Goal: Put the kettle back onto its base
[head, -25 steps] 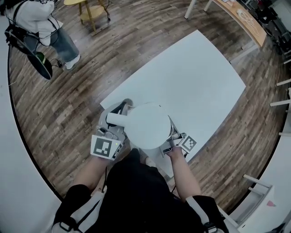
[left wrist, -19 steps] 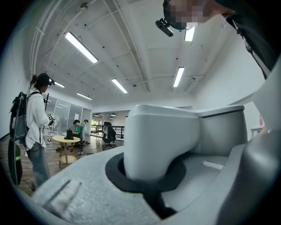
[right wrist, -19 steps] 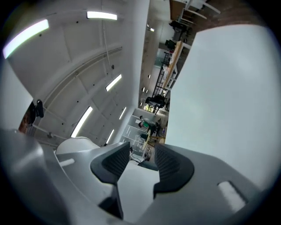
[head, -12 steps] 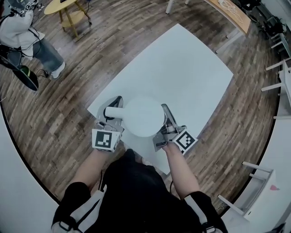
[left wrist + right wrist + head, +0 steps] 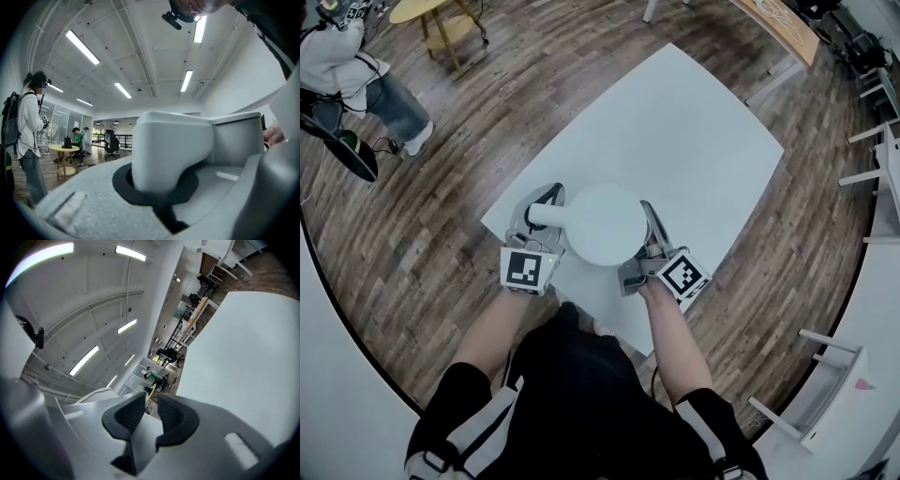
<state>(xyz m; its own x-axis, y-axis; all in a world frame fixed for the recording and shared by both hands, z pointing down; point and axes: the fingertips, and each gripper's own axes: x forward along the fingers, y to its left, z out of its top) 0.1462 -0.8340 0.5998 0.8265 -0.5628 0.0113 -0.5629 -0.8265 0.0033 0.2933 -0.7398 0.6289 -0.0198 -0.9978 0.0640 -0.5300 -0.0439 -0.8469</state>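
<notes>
The white kettle (image 5: 602, 225) shows from above, over the near corner of the white table (image 5: 694, 131). My left gripper (image 5: 542, 211) is shut on its handle (image 5: 546, 214). In the left gripper view the white handle (image 5: 173, 150) fills the space between the dark pads of the left gripper (image 5: 161, 187). My right gripper (image 5: 649, 220) lies close along the kettle's right side. Its jaws are closing, and in the right gripper view the right gripper (image 5: 151, 411) shows only a narrow gap with nothing in it. The kettle's base is in no view.
Wood floor surrounds the table. A person (image 5: 356, 66) stands at the far left beside a round yellow side table (image 5: 441, 14). A wooden desk (image 5: 787, 28) is at the top right and a white frame (image 5: 834, 394) at the bottom right.
The right gripper has come up from below the kettle to its right side, rolled, and its jaws have narrowed. The left gripper and kettle have shifted a little and sunk.
</notes>
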